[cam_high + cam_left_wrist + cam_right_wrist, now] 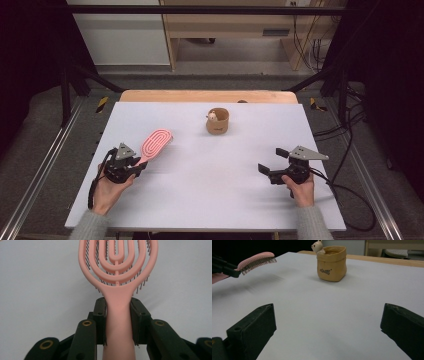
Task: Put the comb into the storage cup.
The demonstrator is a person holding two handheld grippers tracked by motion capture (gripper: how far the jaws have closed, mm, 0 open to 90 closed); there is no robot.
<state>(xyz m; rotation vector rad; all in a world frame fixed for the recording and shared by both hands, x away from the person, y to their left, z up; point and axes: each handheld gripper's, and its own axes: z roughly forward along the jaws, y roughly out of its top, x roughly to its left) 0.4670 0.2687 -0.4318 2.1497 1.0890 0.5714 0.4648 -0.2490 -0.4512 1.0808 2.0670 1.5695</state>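
Pink hairbrush (117, 277), handle clamped between the jaws of the left gripper (131, 166) and lifted above the desk (210, 195), is picked up but not yet placed; right gripper (272, 161) jaws stand released.

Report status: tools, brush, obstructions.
Left tool shut on pink hairbrush handle, brush lifted off table. Right tool open, empty. Tan pot stands apart.
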